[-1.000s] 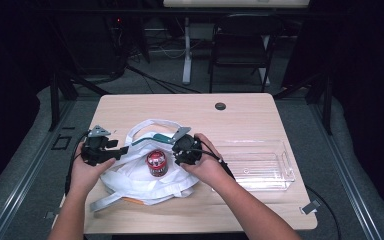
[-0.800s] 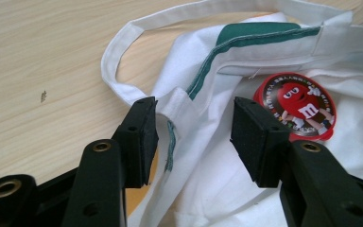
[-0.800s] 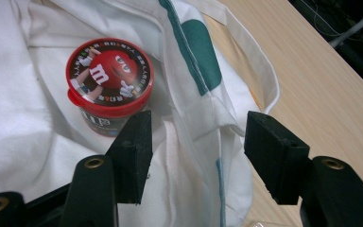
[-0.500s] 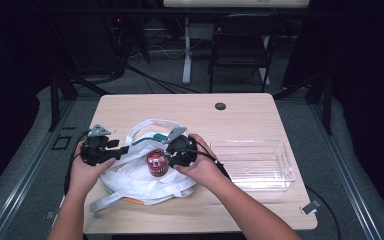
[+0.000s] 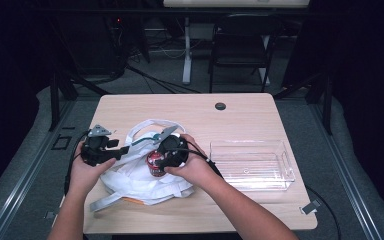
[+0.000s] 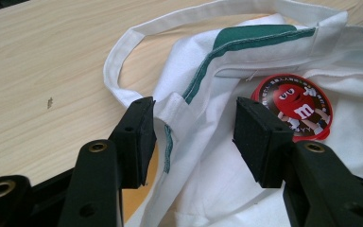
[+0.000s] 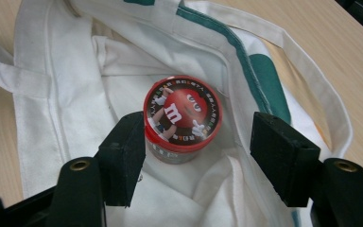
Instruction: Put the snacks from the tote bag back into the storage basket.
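White cloth tote bag [image 5: 145,175] with green trim, spread rumpled on the near left part of the pale wooden surface [image 5: 240,120], mouth gaping upward. Red-lidded candy tub [image 7: 182,118] upright inside that mouth, a cartoon candy figure printed on its lid, white fabric on all sides of it. Same tub at the middle of the bag from the high view [image 5: 155,162].

Left claw [image 6: 194,137] spread wide, level over the bag's left edge. Green-stitched hem and the root of a white handle strap between its pads, one pad just beside the hem; whether it touches, cannot tell. No pinch on the cloth. From above, left claw [image 5: 122,149] at the bag's left rim, held by the left hand [image 5: 87,170].

Right claw [image 7: 198,156] also spread, jaws just lately opening wider. Tub between the pads and a little beyond them, left pad just beside the tub's wall, right pad well clear; no grip. Right hand [image 5: 195,167] over the bag's right side in the high view.

Clear plastic tray [image 5: 252,165] on the surface to the right of the bag, apart from it. Dark round grommet [image 5: 220,106] near the far edge.
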`<state>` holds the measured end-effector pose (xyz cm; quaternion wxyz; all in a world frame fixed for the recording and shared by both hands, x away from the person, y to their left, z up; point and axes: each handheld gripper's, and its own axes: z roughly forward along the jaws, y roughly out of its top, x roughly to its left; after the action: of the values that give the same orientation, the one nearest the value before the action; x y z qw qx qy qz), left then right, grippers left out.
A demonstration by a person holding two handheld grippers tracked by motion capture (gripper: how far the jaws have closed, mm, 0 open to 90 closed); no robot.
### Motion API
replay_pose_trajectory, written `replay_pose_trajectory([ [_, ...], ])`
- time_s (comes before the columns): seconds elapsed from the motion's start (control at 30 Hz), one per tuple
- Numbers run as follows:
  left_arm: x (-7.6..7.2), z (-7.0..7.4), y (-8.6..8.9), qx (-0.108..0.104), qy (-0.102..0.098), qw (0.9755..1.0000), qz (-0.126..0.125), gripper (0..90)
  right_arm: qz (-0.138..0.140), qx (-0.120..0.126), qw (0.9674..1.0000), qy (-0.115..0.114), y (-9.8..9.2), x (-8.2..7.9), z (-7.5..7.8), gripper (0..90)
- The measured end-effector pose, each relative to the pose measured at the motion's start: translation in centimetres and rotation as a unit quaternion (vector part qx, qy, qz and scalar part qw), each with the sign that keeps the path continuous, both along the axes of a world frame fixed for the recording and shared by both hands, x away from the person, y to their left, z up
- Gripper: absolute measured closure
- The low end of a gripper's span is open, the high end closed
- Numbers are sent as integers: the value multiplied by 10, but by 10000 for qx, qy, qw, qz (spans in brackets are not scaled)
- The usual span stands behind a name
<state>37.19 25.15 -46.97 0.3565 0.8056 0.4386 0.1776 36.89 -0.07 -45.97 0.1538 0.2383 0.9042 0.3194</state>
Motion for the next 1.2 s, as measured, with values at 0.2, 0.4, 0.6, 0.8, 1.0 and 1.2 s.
replay_pose_trajectory([
  [0.2,0,0,-2,-5,25,10000,-22,485,82,-32,9997,234,7,4,-5,348],
  [0.4,1,0,0,21,70,10000,-35,478,177,-148,9991,368,14,9,-10,321],
  [0.6,1,-1,0,47,70,10000,-30,476,231,-216,9986,428,24,14,-15,310],
  [0.8,1,-2,0,79,68,9999,-13,476,263,-353,9981,437,33,19,-20,309],
  [1.0,1,-2,0,87,86,9999,-30,475,261,-454,9975,483,37,23,-25,305],
  [1.2,1,-2,-1,104,102,9999,-46,474,205,-564,9966,564,41,27,-29,297],
])
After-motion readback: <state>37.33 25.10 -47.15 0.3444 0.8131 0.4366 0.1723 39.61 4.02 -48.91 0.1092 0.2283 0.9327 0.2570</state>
